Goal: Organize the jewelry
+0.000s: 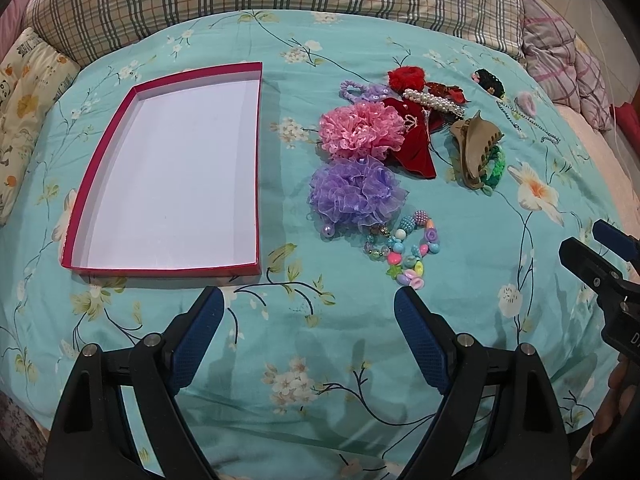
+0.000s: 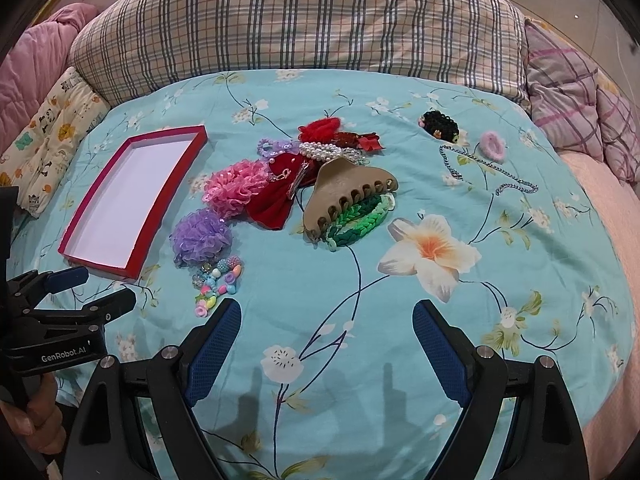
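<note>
Left wrist view showed, from left to right, an empty red box [image 1: 168, 172] on the bed [image 1: 320, 360], then jewelry [image 1: 400, 160] heaped just beside it. Left gripper [image 1: 308, 312] and right gripper [image 2: 326, 324] hovered over the bedspread, fingers spread wide, holding nothing. Tangled pieces risked snagging, so one grab could drag neighbours along.

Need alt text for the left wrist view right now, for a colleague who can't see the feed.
An empty red-rimmed box lies on a floral teal bedspread, left of a cluster of hair accessories: pink and purple ruffled scrunchies, a beaded bracelet, a tan claw clip. The left hand-held gripper hovers open in front, holding nothing.
</note>
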The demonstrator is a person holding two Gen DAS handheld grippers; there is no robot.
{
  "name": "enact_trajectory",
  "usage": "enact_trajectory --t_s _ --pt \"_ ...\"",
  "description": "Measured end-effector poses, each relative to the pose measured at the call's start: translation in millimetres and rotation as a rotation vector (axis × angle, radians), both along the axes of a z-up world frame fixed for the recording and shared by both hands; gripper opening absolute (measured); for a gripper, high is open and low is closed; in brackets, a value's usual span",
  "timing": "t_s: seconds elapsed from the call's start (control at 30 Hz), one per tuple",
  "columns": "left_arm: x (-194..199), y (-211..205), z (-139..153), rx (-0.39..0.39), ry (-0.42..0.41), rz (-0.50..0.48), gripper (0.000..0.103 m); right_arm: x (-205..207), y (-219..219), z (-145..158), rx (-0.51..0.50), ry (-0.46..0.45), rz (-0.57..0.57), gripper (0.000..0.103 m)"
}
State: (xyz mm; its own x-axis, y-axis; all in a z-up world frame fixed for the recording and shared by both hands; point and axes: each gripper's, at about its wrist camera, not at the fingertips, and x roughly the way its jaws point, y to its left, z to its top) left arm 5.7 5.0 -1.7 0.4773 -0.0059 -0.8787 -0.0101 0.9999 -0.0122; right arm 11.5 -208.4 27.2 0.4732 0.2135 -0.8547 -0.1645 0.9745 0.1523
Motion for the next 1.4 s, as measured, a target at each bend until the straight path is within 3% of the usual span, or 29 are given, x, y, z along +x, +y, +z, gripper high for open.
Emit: enact_trajectory --t_s 0.3,0.6,0.8,0.97,1.13,1.4 --pt "1.4 -0.1 -1.5 -0.003 -0.006 0.000 0.088 1.7 -0.6 -1.7 0.005 0.007 0.000 0.089" --pt "8.6 2.6 0.0 -0.093 -0.003 -0.017 0.088 7.4 -7.8 -7.2 0.039 0.015 -0.022 0.089" --pt "19.7 1.4 -0.1 -0.081 0.015 -0.026 0.088 20.9 -19.3 -15.5 0.067 0.016 -0.063 0.087" --pt "33.6 1.2 -6.6 -0.095 0.087 -0.029 0.088 39.0 -28.6 -29.6 0.094 0.044 -0.096 0.069" --pt "53.3 -3.2 -13.0 -0.116 0.063 -0.036 0.088 58.1 -34.0 -40.9 0.119 0.062 -0.121 0.057" --pt "86.2 -8.4 -36.6 -0.158 0.123 -0.036 0.088 88.1 -38.3 -63.1 0.136 0.093 -0.150 0.054"
